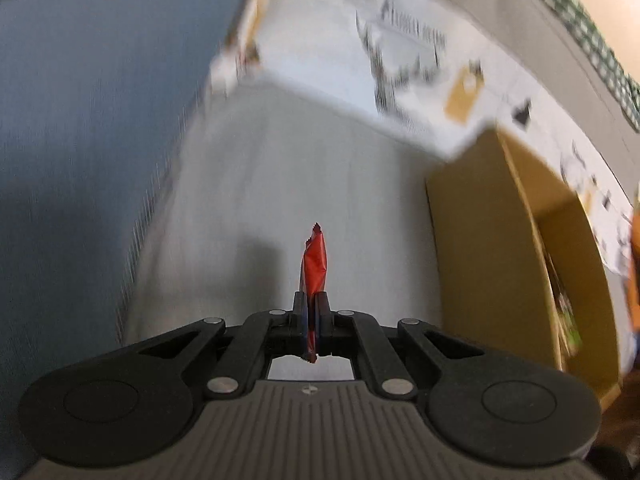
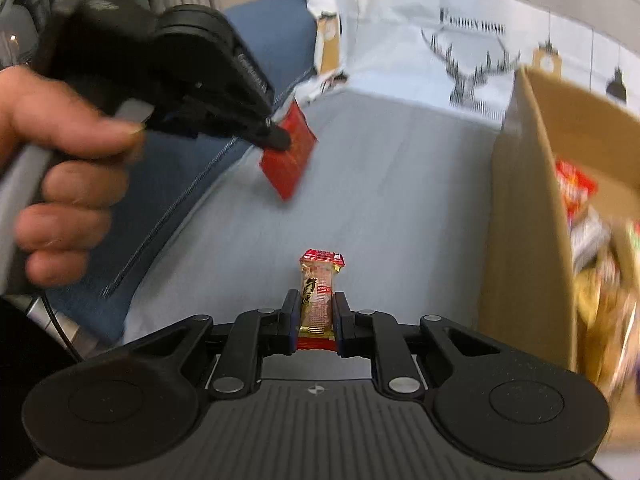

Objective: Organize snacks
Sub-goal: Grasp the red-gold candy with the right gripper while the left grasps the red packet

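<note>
My left gripper is shut on a flat red snack packet, seen edge-on above the grey cloth. The right wrist view shows that same gripper from the side, held by a hand, with the red packet hanging from its tips. My right gripper is shut on a small gold and red snack bar that stands upright between the fingers. A cardboard box at the right holds several snack packs; the box is also at the right in the left wrist view.
A grey cloth covers the surface under both grippers. A white printed cloth with a deer design lies behind it. A blue cushion runs along the left. A person's hand grips the left tool.
</note>
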Demonstrator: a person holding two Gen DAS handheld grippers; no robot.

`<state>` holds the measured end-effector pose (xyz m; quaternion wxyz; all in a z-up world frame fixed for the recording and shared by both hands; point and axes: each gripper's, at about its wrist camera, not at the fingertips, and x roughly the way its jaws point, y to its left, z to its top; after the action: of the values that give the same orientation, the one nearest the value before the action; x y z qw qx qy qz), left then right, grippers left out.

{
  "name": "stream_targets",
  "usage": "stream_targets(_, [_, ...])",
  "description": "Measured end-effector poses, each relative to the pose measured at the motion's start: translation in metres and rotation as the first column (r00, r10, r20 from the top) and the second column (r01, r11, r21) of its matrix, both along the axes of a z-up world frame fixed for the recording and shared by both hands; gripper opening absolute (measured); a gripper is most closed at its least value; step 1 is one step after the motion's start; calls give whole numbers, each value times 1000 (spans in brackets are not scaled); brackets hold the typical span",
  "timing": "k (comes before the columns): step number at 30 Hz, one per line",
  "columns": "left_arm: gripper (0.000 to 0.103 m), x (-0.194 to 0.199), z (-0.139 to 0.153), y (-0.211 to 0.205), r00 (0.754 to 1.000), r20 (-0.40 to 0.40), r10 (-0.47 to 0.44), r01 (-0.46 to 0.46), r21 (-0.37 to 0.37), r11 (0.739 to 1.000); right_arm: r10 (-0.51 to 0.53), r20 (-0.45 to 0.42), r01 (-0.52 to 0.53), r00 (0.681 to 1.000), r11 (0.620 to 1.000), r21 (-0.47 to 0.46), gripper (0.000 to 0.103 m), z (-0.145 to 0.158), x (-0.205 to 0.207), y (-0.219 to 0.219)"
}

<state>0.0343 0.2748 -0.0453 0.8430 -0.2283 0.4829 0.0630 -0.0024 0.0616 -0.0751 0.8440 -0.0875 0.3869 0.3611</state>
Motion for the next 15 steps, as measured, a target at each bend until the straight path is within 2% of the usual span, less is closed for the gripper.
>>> stream_targets(1, [3, -3, -7, -4, 999, -42, -14, 13, -27, 1000, -1, -6, 1, 1000, 1000, -1, 17, -5, -6, -2])
stream_targets(2, [4, -4, -9, -8, 998, -53, -28, 27, -21, 999, -3, -4, 3, 1000, 1000, -10, 17, -11, -11, -3])
stream_targets(5, [6, -3, -7, -15, 997, -61, -49, 54, 75, 996, 18, 25, -17, 1000, 999, -52, 17, -23, -17, 1])
stream_targets(7, [10, 2, -9, -10, 997, -71, -27, 32, 78, 996, 27, 48, -23, 998, 997, -78, 17, -28, -16, 4])
stream_targets(9, [22, 3, -11, -5, 997, -76, 10, -4, 75, 997, 28, 35, -25, 999, 997, -77, 17, -32, -12, 5])
stream_targets(10, [35, 2, -10, -4, 997, -75, 26, -19, 83, 996, 24, 32, -21, 999, 997, -80, 18, -34, -10, 5])
stream_targets(11, [43, 3, -9, -3, 997, -72, 35, -28, 93, 995, 18, 31, -16, 999, 996, -85, 18, -36, -10, 6])
stream_targets(14, [57, 11, -12, -1, 996, -89, 28, -18, 107, 994, 17, 17, -15, 1000, 995, -95, 20, -43, -4, 9])
stream_targets(15, [59, 15, -15, -4, 995, -102, 17, -5, 119, 993, 20, 13, -18, 1000, 995, -98, 21, -45, -3, 10])
